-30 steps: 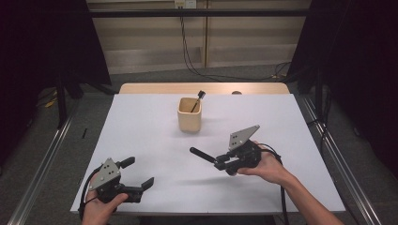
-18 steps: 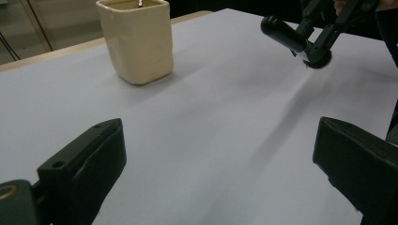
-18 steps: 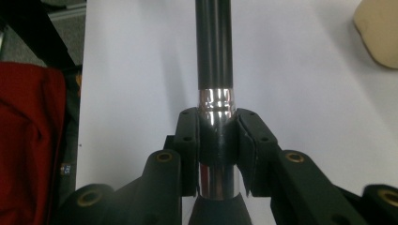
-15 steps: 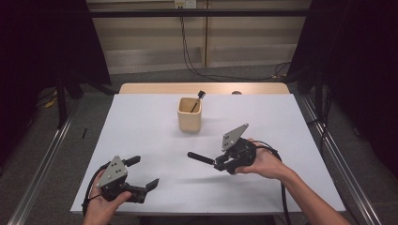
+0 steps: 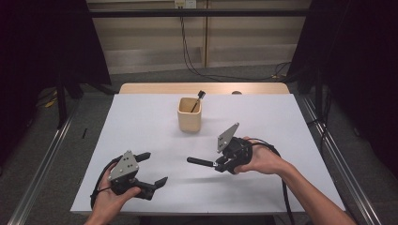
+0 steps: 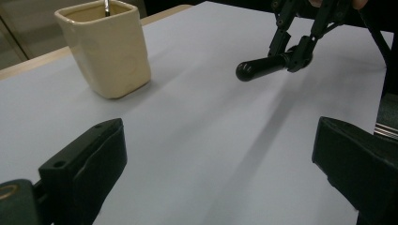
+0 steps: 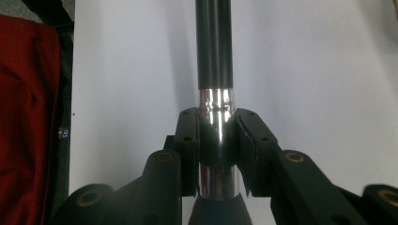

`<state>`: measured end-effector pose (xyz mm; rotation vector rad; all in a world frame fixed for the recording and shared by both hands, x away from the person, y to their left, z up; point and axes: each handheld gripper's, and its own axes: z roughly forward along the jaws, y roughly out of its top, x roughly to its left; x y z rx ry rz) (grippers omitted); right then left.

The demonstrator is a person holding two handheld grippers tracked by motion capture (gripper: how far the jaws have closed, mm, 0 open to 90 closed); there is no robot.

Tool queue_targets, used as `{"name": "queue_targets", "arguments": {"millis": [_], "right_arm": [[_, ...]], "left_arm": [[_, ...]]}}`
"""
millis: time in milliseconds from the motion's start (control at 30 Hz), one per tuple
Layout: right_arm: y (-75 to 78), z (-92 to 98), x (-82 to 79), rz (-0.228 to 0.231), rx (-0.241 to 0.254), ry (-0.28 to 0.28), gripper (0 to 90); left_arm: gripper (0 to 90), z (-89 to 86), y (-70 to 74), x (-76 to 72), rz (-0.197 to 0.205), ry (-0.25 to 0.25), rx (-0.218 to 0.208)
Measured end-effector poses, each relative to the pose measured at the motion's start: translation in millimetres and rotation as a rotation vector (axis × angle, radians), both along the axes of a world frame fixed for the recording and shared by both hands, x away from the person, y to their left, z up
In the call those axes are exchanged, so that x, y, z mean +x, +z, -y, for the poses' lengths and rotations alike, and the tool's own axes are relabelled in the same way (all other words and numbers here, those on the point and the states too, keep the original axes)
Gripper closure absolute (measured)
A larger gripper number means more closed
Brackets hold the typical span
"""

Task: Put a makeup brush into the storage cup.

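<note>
Here the right gripper [image 5: 220,165] is clamping a black-handled utensil [image 5: 201,162] on its shiny metal neck, the handle pointing toward the person's left just above the desk [image 5: 141,117]. The left gripper [image 5: 151,169] is hovering released, jaws wide apart, near the front edge.

A cream cup [image 5: 189,114], already holding another dark-tipped utensil [image 5: 198,99], is standing well apart toward the far side. If the cup is the goal, as seems likely, the handle should be tilted upright before descending, entering clear of the rim and the tool inside; the polished neck may be slipping under a light squeeze.

The desk's white covering is lying flat and bare. Dark curtains, floor rails and trailing cables are bordering it.
</note>
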<state>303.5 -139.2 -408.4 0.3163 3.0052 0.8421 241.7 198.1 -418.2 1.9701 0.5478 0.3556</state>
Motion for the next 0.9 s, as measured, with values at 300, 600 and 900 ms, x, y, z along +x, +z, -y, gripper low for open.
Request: {"name": "queue_targets", "arguments": {"millis": [300,600,900], "right_arm": [[-1.0,-4.2,0.4,-0.019,-0.036,0.025,71.9],[0.4,-5.5,0.8,-0.028,-0.050,0.041,71.9],[-1.3,-11.9,0.1,-0.036,-0.078,0.071,71.9]], "left_arm": [[3.5,14.3,6.5,7.2,-0.011,-0.049,0.013],[3.5,24.0,10.8,11.3,-0.034,-0.090,0.037],[3.5,33.9,12.0,14.8,-0.061,-0.131,0.060]]}}
